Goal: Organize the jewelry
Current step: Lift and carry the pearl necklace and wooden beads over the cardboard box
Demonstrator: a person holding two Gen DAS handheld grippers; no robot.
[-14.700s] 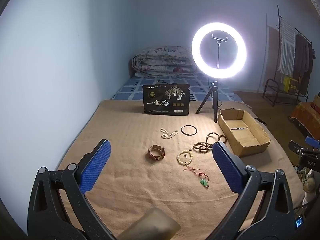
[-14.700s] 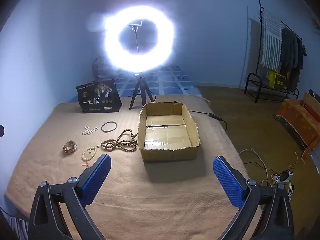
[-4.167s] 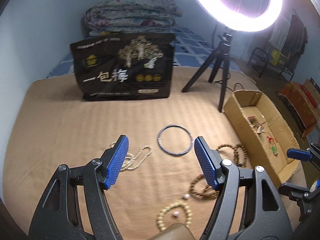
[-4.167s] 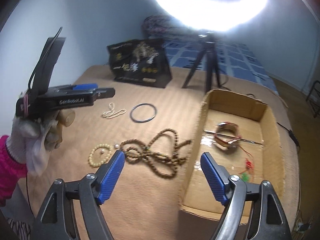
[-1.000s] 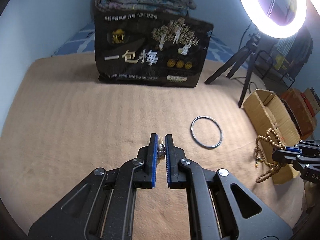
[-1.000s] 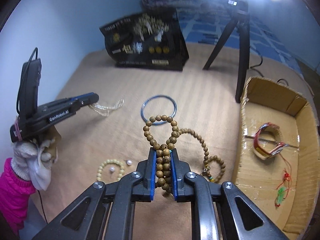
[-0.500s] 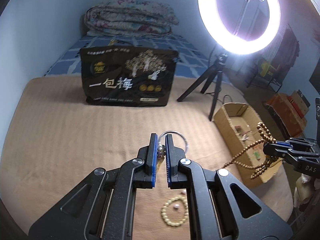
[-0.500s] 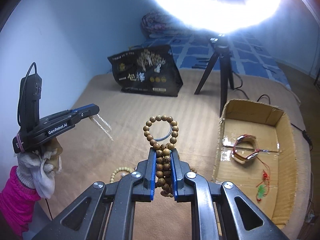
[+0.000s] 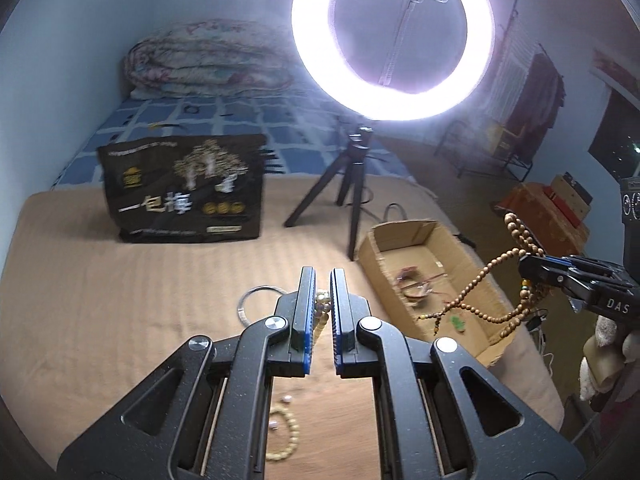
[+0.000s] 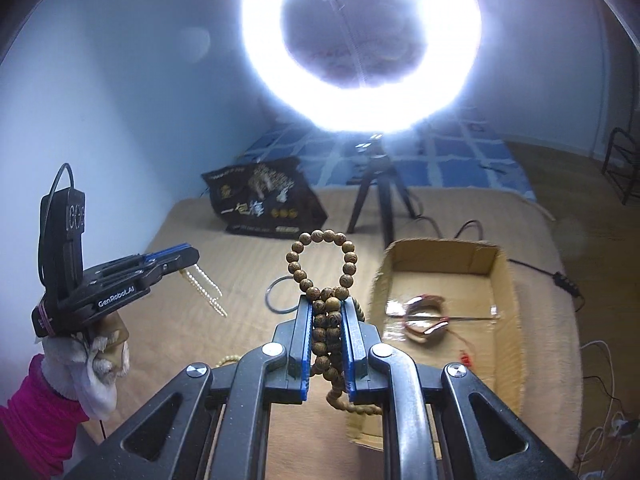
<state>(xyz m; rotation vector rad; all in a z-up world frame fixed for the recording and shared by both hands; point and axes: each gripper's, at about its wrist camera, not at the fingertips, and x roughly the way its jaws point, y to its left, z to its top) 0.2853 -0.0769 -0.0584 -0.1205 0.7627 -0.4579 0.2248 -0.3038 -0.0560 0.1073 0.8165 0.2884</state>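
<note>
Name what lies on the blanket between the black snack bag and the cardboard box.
In the left wrist view, the ring light's tripod stands between the black snack bag and the cardboard box, close to the box's near corner.

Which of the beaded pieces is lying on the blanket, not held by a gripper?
The pale cream bead bracelet. The brown wooden bead strand hangs from the right gripper, and the pearl strand from the left gripper.
</note>
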